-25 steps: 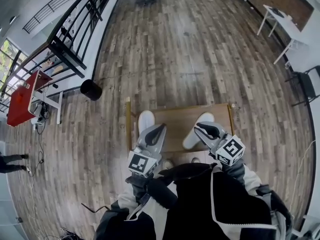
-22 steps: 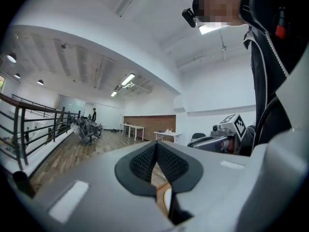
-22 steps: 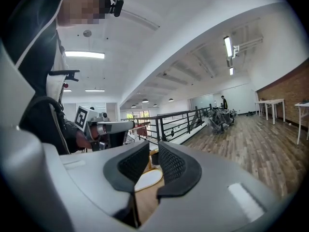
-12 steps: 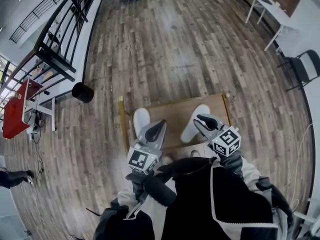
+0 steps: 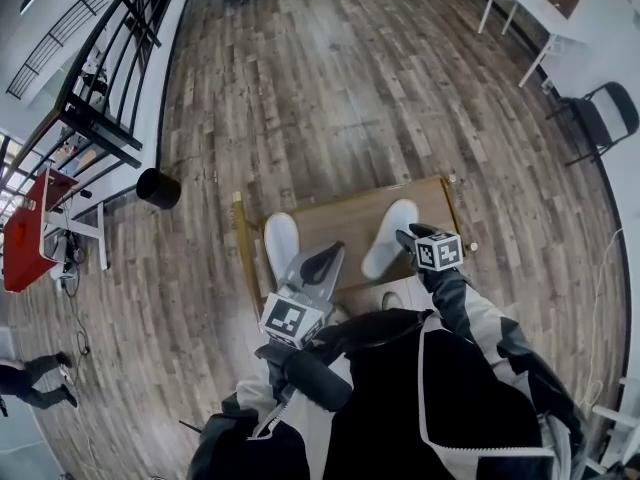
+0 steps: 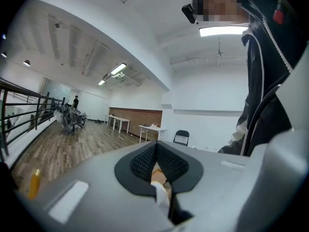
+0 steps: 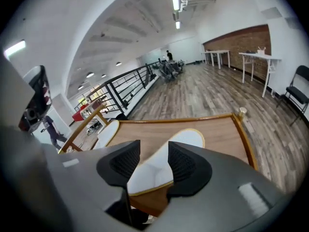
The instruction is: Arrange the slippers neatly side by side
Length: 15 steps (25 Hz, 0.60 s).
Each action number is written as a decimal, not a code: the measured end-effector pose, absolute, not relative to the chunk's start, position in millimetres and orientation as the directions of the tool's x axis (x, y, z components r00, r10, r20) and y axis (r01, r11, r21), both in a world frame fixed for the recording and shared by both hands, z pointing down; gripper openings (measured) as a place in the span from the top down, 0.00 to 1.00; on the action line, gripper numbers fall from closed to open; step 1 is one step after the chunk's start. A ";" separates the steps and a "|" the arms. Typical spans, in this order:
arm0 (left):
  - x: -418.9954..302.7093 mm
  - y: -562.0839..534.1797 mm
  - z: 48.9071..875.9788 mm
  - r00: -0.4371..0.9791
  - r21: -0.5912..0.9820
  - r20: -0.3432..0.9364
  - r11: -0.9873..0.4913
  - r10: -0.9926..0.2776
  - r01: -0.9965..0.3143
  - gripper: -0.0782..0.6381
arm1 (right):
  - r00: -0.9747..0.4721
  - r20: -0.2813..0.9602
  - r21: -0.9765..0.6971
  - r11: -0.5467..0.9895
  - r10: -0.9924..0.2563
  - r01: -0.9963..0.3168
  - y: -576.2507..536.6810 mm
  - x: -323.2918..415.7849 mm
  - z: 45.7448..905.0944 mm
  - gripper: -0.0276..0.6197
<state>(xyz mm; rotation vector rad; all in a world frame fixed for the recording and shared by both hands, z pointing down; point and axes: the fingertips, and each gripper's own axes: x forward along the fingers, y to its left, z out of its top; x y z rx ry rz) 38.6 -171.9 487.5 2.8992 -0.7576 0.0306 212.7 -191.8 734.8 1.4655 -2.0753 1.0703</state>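
Two white slippers lie on a low wooden table (image 5: 345,223), well apart: the left slipper (image 5: 281,242) near its left edge, the right slipper (image 5: 389,237) toward its right and angled. My right gripper (image 5: 408,237) is at the right slipper's heel. In the right gripper view its jaws are opening, with that slipper (image 7: 186,140) between them; the pads (image 7: 182,162) stand to either side of it. The left slipper (image 7: 107,132) shows further left. My left gripper (image 5: 324,263) hovers shut between the slippers, holding nothing; in its own view its jaws (image 6: 157,148) point up into the room.
A black bin (image 5: 158,188) stands on the plank floor left of the table, by a railing (image 5: 110,78) and a red table (image 5: 28,230). A white table (image 5: 525,3) and a black chair (image 5: 600,118) are far right. The table has corner posts (image 7: 241,112).
My right gripper has moved forward and down to the right slipper's heel and its jaws have spread wider. The left gripper has hardly moved. The head view has shifted a little.
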 end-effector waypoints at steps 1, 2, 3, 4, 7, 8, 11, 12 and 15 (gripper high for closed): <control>39.0 -171.3 488.5 0.873 0.138 0.058 -0.862 -0.485 -0.488 0.87 | -0.365 0.705 -0.368 0.127 -0.608 -0.921 -191.3 219.1 747.5 0.67; 40.0 -170.7 488.0 0.873 0.140 0.061 -0.862 -0.483 -0.487 0.87 | -0.343 0.734 -0.361 0.091 -0.585 -0.928 -189.6 226.2 759.1 0.67; 40.8 -169.7 487.0 0.874 0.138 0.063 -0.864 -0.481 -0.485 0.87 | -0.322 0.764 -0.349 0.062 -0.559 -0.935 -187.0 232.7 770.0 0.66; 41.0 -168.6 485.9 0.876 0.133 0.065 -0.866 -0.478 -0.483 0.87 | -0.306 0.790 -0.337 0.040 -0.531 -0.941 -184.3 237.1 779.9 0.66; 39.6 -166.7 485.7 0.877 0.130 0.068 -0.868 -0.475 -0.480 0.87 | -0.305 0.831 -0.347 -0.003 -0.465 -0.938 -180.9 240.2 802.5 0.66; 38.4 -166.7 487.4 0.875 0.131 0.072 -0.865 -0.478 -0.484 0.87 | -0.315 0.834 -0.361 -0.016 -0.453 -0.932 -181.6 239.4 807.6 0.66; 32.6 -167.0 493.2 0.867 0.118 0.083 -0.859 -0.491 -0.498 0.87 | -0.341 0.835 -0.394 -0.037 -0.432 -0.918 -187.1 233.5 818.0 0.66; 30.3 -167.3 493.1 0.863 0.115 0.086 -0.855 -0.498 -0.506 0.87 | -0.345 0.838 -0.397 -0.038 -0.422 -0.917 -188.6 231.1 821.3 0.66; 23.2 -167.4 494.1 0.850 0.115 0.094 -0.842 -0.519 -0.527 0.87 | -0.349 0.856 -0.395 -0.046 -0.381 -0.918 -188.0 225.3 830.4 0.79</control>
